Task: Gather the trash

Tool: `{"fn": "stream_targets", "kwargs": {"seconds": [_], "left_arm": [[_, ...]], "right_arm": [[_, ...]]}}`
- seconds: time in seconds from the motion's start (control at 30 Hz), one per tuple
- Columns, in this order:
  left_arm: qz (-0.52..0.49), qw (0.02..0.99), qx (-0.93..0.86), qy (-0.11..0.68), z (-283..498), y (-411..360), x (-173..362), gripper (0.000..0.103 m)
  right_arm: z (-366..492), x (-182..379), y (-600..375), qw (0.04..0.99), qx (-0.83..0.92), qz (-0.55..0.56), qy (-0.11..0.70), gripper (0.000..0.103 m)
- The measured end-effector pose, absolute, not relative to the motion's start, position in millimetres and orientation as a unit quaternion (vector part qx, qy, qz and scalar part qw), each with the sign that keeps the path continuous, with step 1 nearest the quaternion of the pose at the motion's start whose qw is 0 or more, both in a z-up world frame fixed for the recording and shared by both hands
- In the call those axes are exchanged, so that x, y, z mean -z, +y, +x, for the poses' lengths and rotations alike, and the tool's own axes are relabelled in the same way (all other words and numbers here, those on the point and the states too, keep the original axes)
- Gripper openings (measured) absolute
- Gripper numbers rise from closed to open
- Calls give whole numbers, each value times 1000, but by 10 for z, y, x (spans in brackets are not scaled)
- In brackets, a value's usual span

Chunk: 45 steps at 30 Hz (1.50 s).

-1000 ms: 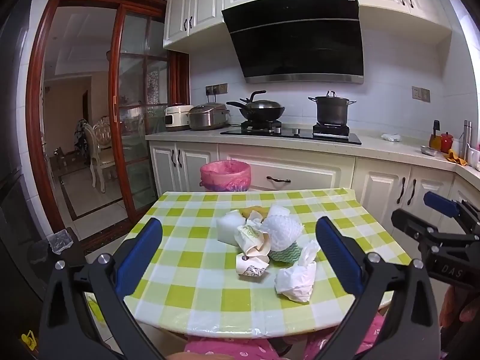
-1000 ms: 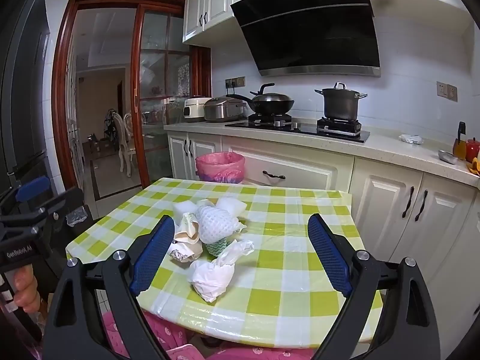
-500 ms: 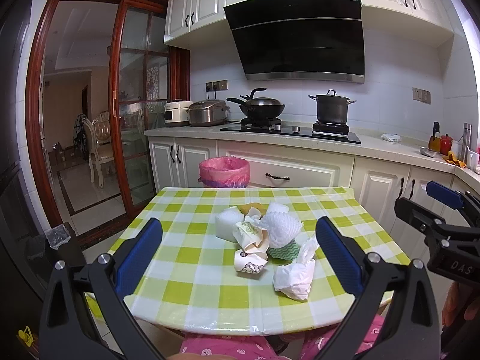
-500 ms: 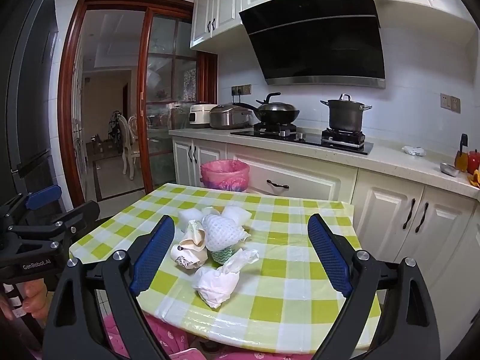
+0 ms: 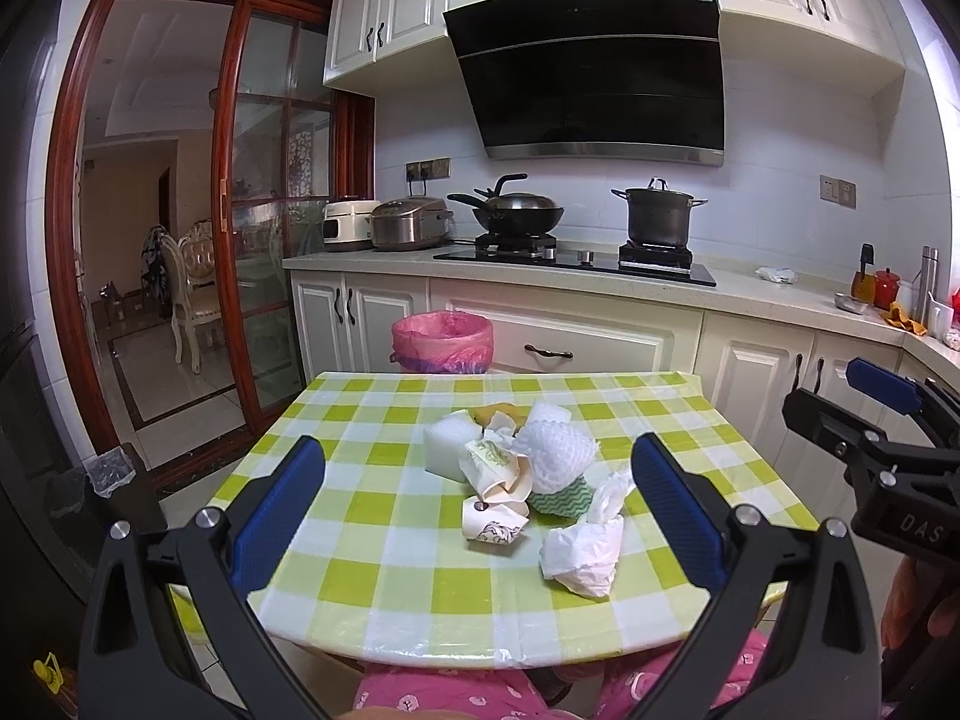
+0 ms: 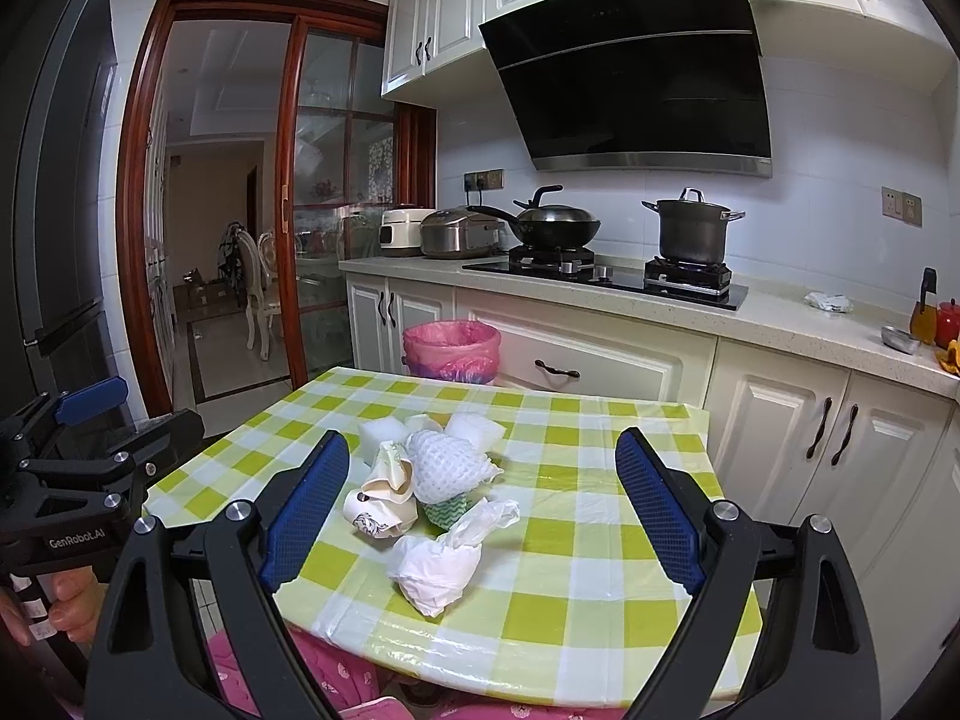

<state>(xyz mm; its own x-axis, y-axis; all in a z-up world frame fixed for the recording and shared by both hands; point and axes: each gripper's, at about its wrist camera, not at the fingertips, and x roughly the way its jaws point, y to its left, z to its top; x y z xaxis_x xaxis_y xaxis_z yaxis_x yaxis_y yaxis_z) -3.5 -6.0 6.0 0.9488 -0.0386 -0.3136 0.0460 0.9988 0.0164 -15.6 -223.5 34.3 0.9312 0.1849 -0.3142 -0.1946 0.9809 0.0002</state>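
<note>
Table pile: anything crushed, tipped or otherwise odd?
Yes. Two paper cups lie crushed and tipped on the checked table, beside foam fruit netting and a crumpled white bag. Nothing looks spilled.

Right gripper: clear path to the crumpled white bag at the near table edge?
Probably yes. The right gripper is open, the crumpled white bag lies nearest, between its jaws, nothing in front.

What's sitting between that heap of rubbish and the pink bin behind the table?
Nothing: only bare checked tablecloth, running from the trash pile to the table's far edge. The pink-lined bin stands beyond it. Both wrist views show this.
</note>
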Motion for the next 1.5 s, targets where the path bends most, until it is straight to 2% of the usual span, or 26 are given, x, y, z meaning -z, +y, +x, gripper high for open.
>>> {"fn": "stream_targets", "kwargs": {"seconds": [1.5], "left_arm": [[9, 987, 23, 158, -44, -50, -31, 99]], "right_arm": [[-147, -335, -2240, 982, -98, -12, 162, 85]]}}
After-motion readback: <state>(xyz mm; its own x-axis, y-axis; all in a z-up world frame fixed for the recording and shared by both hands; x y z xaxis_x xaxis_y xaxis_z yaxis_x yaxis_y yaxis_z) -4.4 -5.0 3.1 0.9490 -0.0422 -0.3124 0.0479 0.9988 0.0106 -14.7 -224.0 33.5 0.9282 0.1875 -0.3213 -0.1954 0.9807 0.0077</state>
